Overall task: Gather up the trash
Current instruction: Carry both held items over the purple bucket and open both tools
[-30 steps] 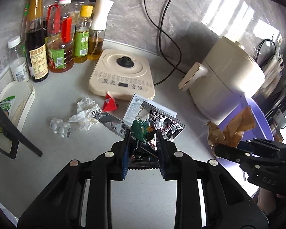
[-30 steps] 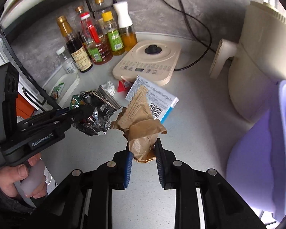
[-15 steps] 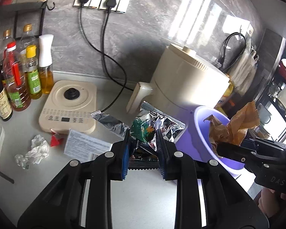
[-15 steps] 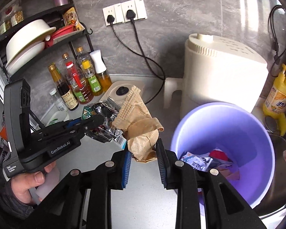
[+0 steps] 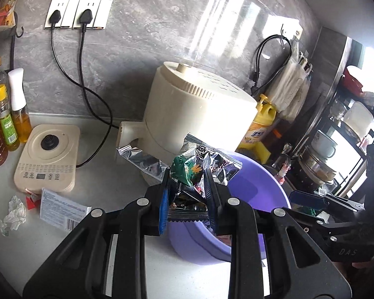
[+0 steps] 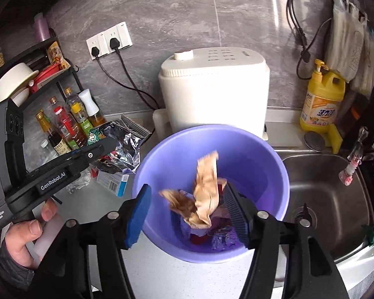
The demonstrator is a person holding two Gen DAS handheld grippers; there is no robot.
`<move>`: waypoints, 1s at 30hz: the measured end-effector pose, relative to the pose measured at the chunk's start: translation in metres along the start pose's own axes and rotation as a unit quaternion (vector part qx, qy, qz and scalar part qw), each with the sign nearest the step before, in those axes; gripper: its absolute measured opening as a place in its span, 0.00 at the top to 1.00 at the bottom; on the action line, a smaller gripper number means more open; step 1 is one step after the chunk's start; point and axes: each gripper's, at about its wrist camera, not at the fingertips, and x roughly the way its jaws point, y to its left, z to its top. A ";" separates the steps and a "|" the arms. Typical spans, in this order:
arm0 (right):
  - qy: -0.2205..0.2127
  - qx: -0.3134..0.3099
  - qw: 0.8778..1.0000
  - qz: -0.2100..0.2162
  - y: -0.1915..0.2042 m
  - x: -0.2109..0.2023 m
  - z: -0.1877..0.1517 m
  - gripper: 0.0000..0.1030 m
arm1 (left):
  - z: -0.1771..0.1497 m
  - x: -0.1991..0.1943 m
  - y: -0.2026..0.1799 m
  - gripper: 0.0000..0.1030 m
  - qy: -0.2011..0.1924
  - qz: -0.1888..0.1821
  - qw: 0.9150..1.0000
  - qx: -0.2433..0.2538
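My left gripper [image 5: 187, 194] is shut on a silver and green foil snack wrapper [image 5: 197, 169] and holds it over the near rim of the purple bucket [image 5: 256, 189]. My right gripper [image 6: 187, 211] is open above the purple bucket [image 6: 274, 169]. A brown paper wrapper [image 6: 204, 196], blurred, falls between the right gripper's fingers into the bucket, onto other wrappers lying at the bottom. In the right wrist view the left gripper [image 6: 107, 147] with the foil wrapper [image 6: 124, 144] is at the bucket's left.
A cream air fryer [image 5: 199, 114] stands behind the bucket. A cream hotplate [image 5: 47, 159], oil bottles [image 5: 2, 119], a white box [image 5: 62, 209], a red scrap [image 5: 30, 200] and crumpled tissue [image 5: 15, 209] are at left. A steel sink [image 6: 326, 194] and yellow detergent bottle [image 6: 321, 102] are at right.
Both grippers have swung right from the counter to the bucket. My right gripper has opened and let go of the brown paper wrapper, which drops into the bucket.
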 end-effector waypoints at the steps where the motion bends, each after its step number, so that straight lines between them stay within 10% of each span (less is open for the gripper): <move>1: -0.002 0.005 1.000 -0.003 -0.006 -0.002 -0.002 0.37 | 0.000 0.002 -0.004 0.75 0.002 -0.003 1.000 0.003; 12: -0.022 0.061 0.997 -0.042 -0.060 -0.025 -0.015 0.28 | 0.004 0.027 -0.045 0.74 0.021 -0.032 0.999 0.036; 14: -0.025 0.067 0.996 -0.046 -0.067 -0.029 -0.017 0.27 | 0.005 0.029 -0.051 0.68 0.021 -0.040 0.998 0.041; 16: -0.028 0.073 0.996 -0.051 -0.073 -0.033 -0.020 0.25 | 0.005 0.030 -0.056 0.32 0.017 -0.050 0.998 0.043; 18: -0.028 0.078 0.995 -0.053 -0.077 -0.034 -0.023 0.25 | 0.004 0.027 -0.060 0.21 0.004 -0.055 0.997 0.045; 30: -0.018 0.062 0.997 -0.038 -0.069 -0.032 -0.023 0.22 | -0.003 0.016 -0.032 0.08 -0.003 -0.006 1.000 0.005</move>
